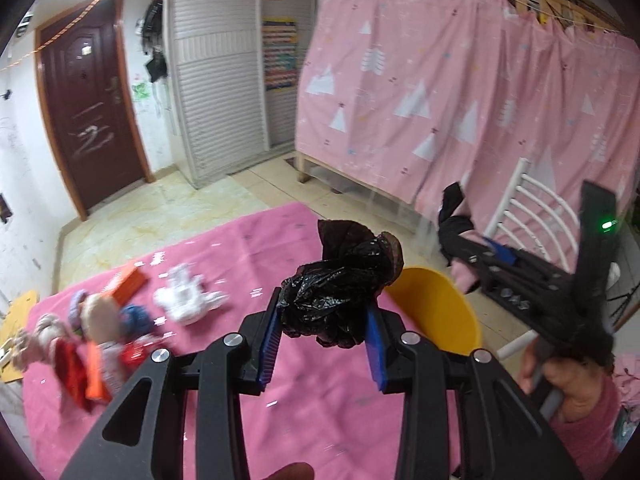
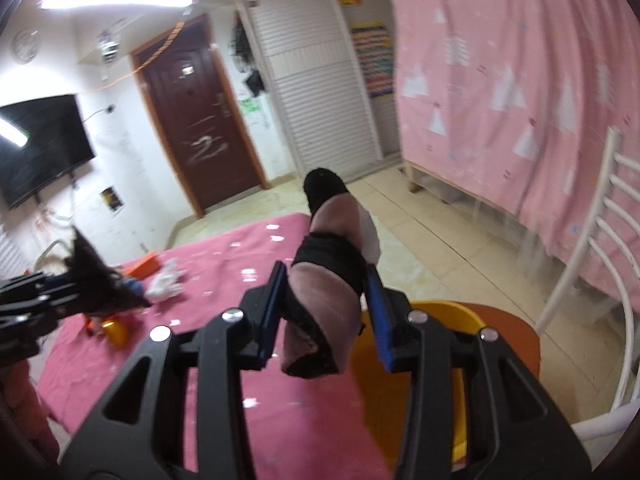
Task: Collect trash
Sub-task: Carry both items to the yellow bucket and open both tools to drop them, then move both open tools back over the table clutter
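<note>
Yellow bin [image 1: 436, 308] beside left hand-held gripper [image 1: 322, 328] clutching black bag [image 1: 336, 300]

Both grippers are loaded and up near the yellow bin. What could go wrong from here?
1. The black bag bulges loosely above the left gripper, beside rather than over the yellow bin; released here, it would probably land on the pink cloth.
2. The right gripper pinches the pink-and-black cloth item at its lower part, so the long free end may slip or snag the rim.
3. The grippers are close and may collide at the bin.
</note>
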`<state>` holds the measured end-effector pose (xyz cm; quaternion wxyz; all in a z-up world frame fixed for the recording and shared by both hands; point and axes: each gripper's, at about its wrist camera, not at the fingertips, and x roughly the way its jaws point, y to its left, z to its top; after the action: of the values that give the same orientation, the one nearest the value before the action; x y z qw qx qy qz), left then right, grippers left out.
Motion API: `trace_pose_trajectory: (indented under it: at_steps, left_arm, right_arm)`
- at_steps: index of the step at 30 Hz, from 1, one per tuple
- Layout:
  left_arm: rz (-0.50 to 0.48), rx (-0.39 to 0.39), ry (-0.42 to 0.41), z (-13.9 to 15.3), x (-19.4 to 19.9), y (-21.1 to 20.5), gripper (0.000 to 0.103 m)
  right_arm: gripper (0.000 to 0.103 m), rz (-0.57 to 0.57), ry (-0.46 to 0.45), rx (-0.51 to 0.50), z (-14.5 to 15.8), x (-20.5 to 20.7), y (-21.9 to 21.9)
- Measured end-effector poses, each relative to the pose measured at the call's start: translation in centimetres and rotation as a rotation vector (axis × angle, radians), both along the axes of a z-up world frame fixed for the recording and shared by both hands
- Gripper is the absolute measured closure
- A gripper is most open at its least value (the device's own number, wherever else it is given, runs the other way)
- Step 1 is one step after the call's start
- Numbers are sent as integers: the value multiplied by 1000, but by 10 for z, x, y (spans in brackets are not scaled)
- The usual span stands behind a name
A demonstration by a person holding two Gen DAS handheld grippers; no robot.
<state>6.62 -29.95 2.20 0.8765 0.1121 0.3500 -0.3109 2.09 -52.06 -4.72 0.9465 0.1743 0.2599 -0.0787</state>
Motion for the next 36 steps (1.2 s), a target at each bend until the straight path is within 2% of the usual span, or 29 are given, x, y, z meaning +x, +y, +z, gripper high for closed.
trace_pose_trajectory:
  at_steps: [14, 16, 18, 21, 25, 30, 36]
  left_arm:
    - [-85, 37, 140, -37, 22, -98, 74]
    - [-101, 36, 162, -41, 25, -111, 74]
    - [-114, 41, 187, -46, 28, -124, 74]
    - [-116, 43, 216, -52, 32, -140, 73]
    - [-113, 29, 257, -57, 38, -152, 60]
    - [-103, 38, 240, -57, 34, -155, 46]
    - [-82, 36, 211, -46, 26, -139, 45]
  right_arm:
    - [63, -91, 148, 128, -67, 21, -60]
    - [53, -104, 160, 143, -74, 22, -65]
    - [48, -113, 164, 160, -77, 22, -69]
    - [47, -140, 161, 168, -79, 19, -77]
    - [46, -188, 143, 195, -78, 11, -92]
    - [43, -202, 131, 201, -77, 6, -97]
    - [43, -172, 133, 196, -76, 10, -88]
